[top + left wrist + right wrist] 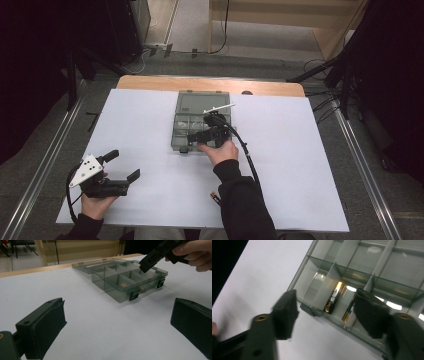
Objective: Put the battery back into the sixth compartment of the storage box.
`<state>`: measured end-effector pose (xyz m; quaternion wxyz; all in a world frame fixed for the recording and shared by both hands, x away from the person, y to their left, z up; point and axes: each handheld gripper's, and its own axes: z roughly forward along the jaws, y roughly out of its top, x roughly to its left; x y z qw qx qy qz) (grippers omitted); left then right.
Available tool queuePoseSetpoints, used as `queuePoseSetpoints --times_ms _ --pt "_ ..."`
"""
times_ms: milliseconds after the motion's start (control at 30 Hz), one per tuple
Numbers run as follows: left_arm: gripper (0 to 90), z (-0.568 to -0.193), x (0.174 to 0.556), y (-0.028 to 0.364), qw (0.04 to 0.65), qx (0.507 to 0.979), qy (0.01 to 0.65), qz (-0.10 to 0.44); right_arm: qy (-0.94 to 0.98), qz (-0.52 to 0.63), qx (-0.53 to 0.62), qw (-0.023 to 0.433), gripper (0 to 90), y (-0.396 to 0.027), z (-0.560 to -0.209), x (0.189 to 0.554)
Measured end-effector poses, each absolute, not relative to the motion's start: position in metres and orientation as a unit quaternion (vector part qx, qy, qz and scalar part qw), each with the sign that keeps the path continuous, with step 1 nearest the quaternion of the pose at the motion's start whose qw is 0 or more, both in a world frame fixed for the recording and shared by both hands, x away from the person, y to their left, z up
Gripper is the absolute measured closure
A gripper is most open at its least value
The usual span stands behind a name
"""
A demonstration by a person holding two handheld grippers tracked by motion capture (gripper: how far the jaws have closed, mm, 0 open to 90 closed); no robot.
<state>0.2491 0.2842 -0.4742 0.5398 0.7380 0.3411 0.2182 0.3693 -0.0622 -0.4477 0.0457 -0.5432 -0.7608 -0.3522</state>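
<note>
A clear grey compartment box (186, 102) lies open at the middle of the white sheet, its lid flat behind it. My right gripper (204, 128) hovers open over the box's front row. In the right gripper view (327, 312) a black and gold battery (333, 298) lies in one front compartment. A second battery (348, 312) lies in the compartment beside it, half hidden by a jaw. Nothing sits between the jaws. My left gripper (123, 165) rests open at the near left, well away from the box (117, 293), and holds nothing (117, 320).
A loose battery (215, 198) lies on the sheet near the front edge, beside the right sleeve. The right gripper's cable (247, 152) trails back over the sheet. A wooden table edge (210, 84) shows behind the box. Dark stands flank the table.
</note>
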Motion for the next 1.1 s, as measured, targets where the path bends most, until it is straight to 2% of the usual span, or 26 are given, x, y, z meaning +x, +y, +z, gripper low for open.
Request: queuePoseSetpoints --times_ms 100,133,400,1100 --pt "0.0 -0.474 0.249 0.284 0.538 0.739 0.341 0.218 -0.782 -0.344 -0.521 0.012 4.4 -0.061 -0.444 0.363" --pt "0.0 -0.474 0.249 0.284 0.539 0.739 0.341 0.219 -0.785 -0.339 -0.518 0.001 0.0 -0.059 -0.442 0.361" --pt "0.0 -0.474 0.249 0.284 0.539 0.738 0.342 0.219 -0.837 -0.289 -0.461 -0.057 0.0 -0.054 -0.432 0.339" --pt "0.0 -0.475 0.249 0.284 0.536 0.741 0.340 0.220 -0.888 -0.228 -0.398 -0.050 0.4 -0.048 -0.426 0.283"
